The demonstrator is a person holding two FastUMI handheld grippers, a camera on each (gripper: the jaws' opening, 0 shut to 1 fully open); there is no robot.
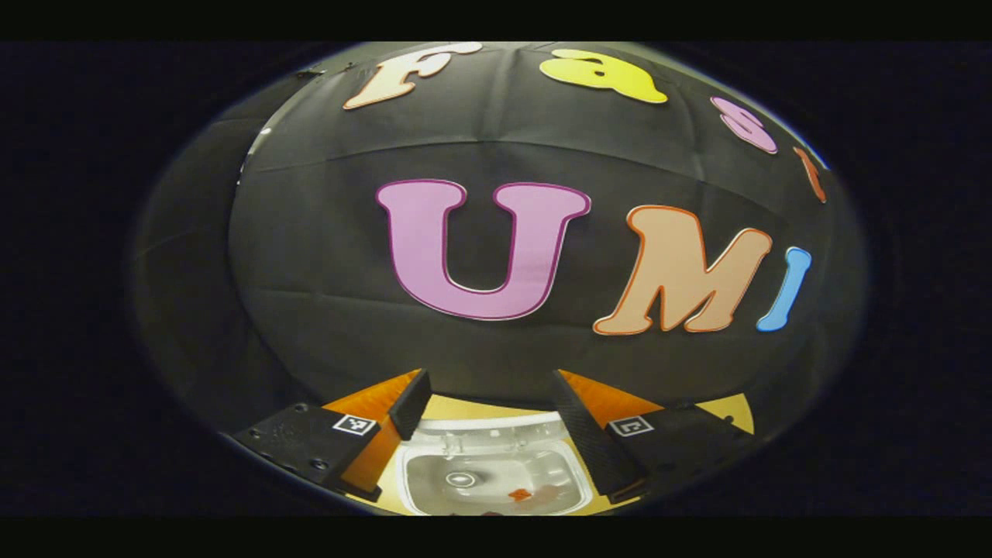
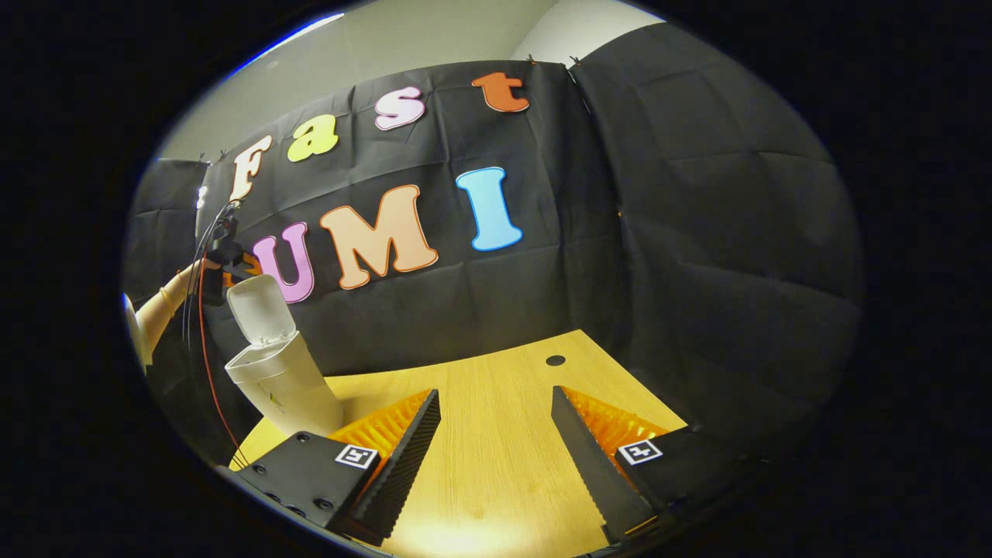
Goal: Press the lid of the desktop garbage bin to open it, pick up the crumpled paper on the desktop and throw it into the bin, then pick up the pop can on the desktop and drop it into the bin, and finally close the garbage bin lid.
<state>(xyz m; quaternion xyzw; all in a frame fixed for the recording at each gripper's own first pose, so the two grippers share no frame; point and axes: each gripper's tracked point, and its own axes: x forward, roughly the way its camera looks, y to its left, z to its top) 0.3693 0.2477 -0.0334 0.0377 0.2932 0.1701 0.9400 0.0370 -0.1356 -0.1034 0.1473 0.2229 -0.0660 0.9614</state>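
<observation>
The white desktop bin (image 2: pixel 283 380) stands at the table's left side with its lid (image 2: pixel 260 310) raised. My left gripper (image 2: pixel 226 260) hovers just above and behind the lid's top edge, with a hand (image 2: pixel 167 302) holding it. In the left gripper view, my left gripper (image 1: pixel 490 377) is open and the bin (image 1: pixel 496 477) lies below between its fingers. The bin's pale inside shows a small red-orange patch (image 1: pixel 519 494) that I cannot identify. My right gripper (image 2: pixel 494 392) is open over bare wood, holding nothing.
The wooden table (image 2: pixel 496 465) has a small round hole (image 2: pixel 555 360) near its far right corner. Black cloth walls close the back and right sides. Thin cables (image 2: pixel 203 325) hang down beside the bin on the left.
</observation>
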